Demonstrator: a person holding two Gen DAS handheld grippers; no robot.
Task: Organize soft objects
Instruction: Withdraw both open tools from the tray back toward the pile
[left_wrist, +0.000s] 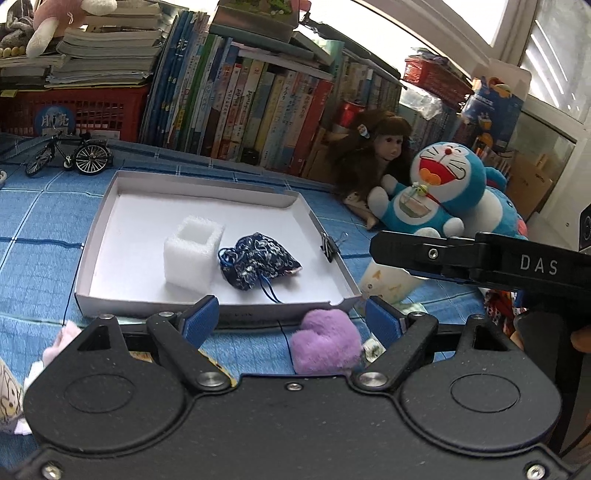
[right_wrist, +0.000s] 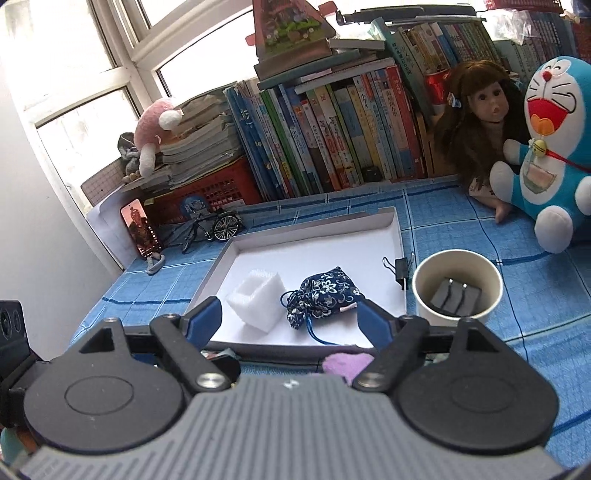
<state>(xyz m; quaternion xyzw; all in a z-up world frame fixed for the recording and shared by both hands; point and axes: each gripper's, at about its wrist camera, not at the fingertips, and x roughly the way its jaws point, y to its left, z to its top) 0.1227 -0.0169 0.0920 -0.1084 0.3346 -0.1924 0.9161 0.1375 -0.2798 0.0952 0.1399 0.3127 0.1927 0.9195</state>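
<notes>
Both grippers hung wide open over the near edge of the blue checked cloth (left_wrist: 44, 206), and neither had hold of anything. The left gripper (left_wrist: 291, 317) had its blue-padded fingers (left_wrist: 201, 319) spread, with a purple fluffy toy (left_wrist: 325, 341) lying on the cloth between them, nearer the right finger; whether it touched that finger could not be told. The right gripper (right_wrist: 290, 319) was spread just as wide, its jaws empty, and the same purple toy (right_wrist: 347, 363) peeked out just below it.

Just beyond the toy sat the shallow white tray (left_wrist: 99, 229). Inside it, a white foam block (left_wrist: 192, 254) with a square hollow stood on the left, and a dark blue flowered pouch (left_wrist: 260, 260) lay just beside it on the right, its cord trailing toward the near wall. A black binder clip (left_wrist: 328, 247) gripped the tray's right wall.

Right of the tray stood a paper cup (right_wrist: 458, 291) with a dark folded item at the bottom. Far right, a blue cat plush (right_wrist: 554, 147) sat beside a long-haired doll (right_wrist: 480, 107), both against the row of books (right_wrist: 332, 129). Far left, a small model bicycle (left_wrist: 70, 153) was parked on the cloth.
</notes>
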